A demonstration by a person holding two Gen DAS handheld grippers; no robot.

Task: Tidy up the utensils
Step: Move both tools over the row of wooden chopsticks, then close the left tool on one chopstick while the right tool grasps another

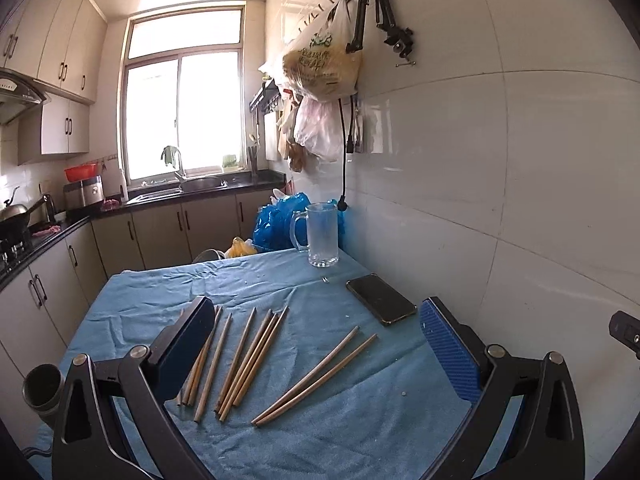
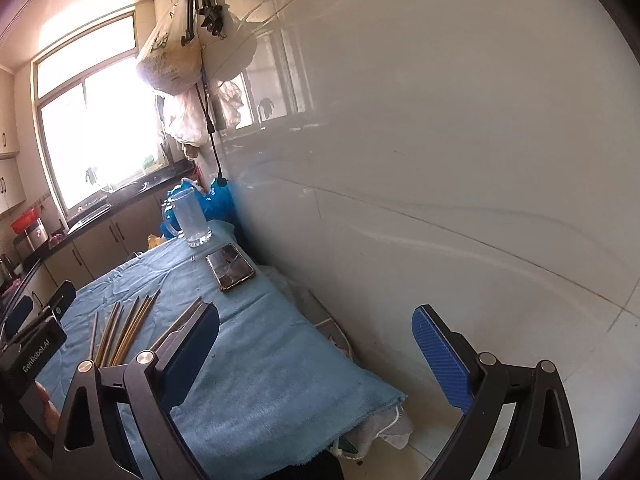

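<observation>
Loosely scattered wooden chopsticks (image 1: pixel 256 356)

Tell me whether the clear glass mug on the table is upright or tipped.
Upright. The clear glass mug stands on its thick base on the blue cloth, open rim upward, handle at its side; it looks empty.

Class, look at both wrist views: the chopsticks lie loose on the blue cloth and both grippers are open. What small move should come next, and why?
Probably lower the left gripper onto the pair of chopsticks lying apart from the rest. It is open, empty and just above them, and the glass mug beyond stands empty to receive them.
</observation>
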